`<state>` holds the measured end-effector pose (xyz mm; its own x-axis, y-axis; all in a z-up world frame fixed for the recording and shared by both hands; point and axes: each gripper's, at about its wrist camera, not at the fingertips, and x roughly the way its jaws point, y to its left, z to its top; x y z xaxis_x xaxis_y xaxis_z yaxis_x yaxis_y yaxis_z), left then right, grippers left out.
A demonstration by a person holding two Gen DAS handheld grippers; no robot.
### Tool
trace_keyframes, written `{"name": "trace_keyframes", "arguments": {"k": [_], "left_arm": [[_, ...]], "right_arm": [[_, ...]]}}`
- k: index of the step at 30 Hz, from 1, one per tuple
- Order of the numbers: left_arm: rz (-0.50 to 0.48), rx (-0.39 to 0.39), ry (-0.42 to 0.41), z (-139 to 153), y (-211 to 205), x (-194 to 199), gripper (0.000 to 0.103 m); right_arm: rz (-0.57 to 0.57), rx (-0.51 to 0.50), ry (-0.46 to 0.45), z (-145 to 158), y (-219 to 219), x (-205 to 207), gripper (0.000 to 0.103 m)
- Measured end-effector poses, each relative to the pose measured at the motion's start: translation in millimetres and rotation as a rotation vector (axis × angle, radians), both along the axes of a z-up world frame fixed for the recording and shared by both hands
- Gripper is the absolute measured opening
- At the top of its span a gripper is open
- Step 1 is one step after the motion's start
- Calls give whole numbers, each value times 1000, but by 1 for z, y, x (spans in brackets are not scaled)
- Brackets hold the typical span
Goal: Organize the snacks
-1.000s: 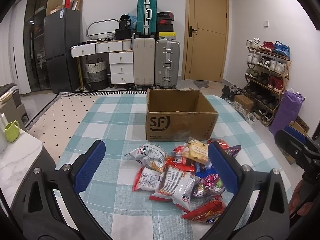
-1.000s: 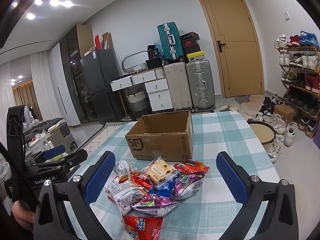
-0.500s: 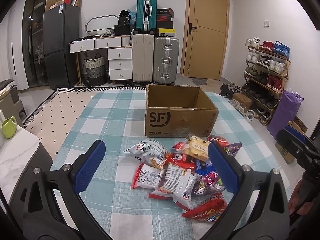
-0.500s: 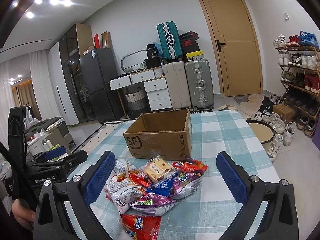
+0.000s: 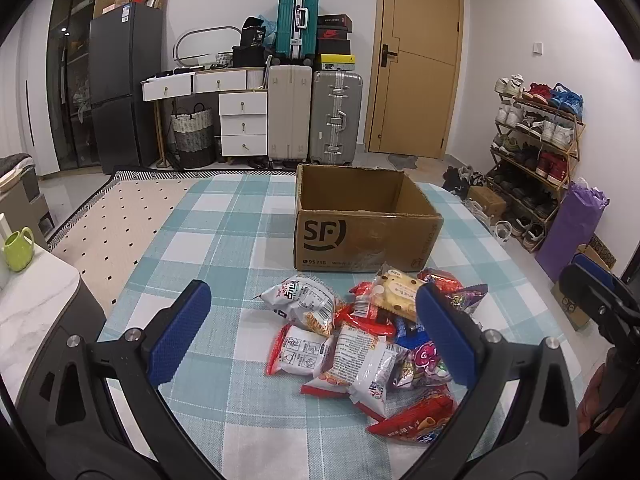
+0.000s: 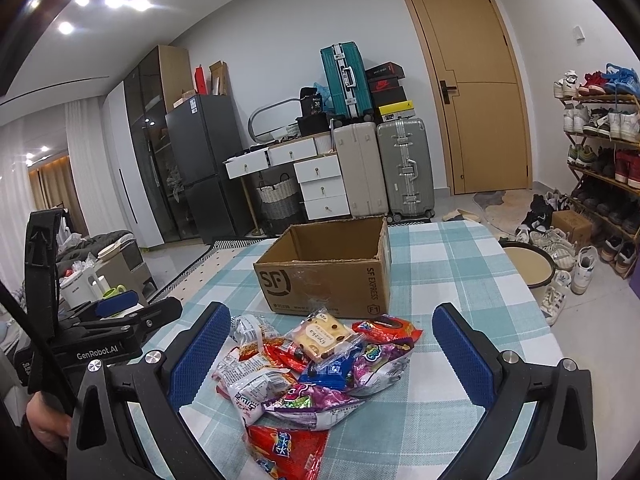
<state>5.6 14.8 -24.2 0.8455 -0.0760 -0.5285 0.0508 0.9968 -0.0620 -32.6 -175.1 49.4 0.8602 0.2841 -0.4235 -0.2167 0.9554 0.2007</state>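
You've got white walls, a tan door [image 5: 416,60] upper right, suitcases [image 5: 316,116] and white drawers [image 5: 243,122] centre back, a black fridge [image 5: 122,84] upper left, a shoe rack [image 5: 536,140] far right.

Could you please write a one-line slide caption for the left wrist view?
Open left gripper hovers over a snack pile before an empty cardboard box on a checked tablecloth.

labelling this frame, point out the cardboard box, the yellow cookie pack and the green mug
cardboard box [image 5: 360,240], left wrist view, printed front wall
yellow cookie pack [image 6: 324,334], right wrist view, clear wrapper centre
green mug [image 5: 16,249], left wrist view, its side
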Motion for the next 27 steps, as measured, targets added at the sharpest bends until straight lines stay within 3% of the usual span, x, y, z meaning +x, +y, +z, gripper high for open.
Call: {"name": "trace_keyframes", "arguments": {"k": [17,27], "left_arm": [[-11,-38,58,-17,16,23,102],[-46,-113,174,-55,39,72,102]], "right_arm": [[6,-28,-15,-10,3,3,103],[14,2,46,-36,-4,26,103]]}}
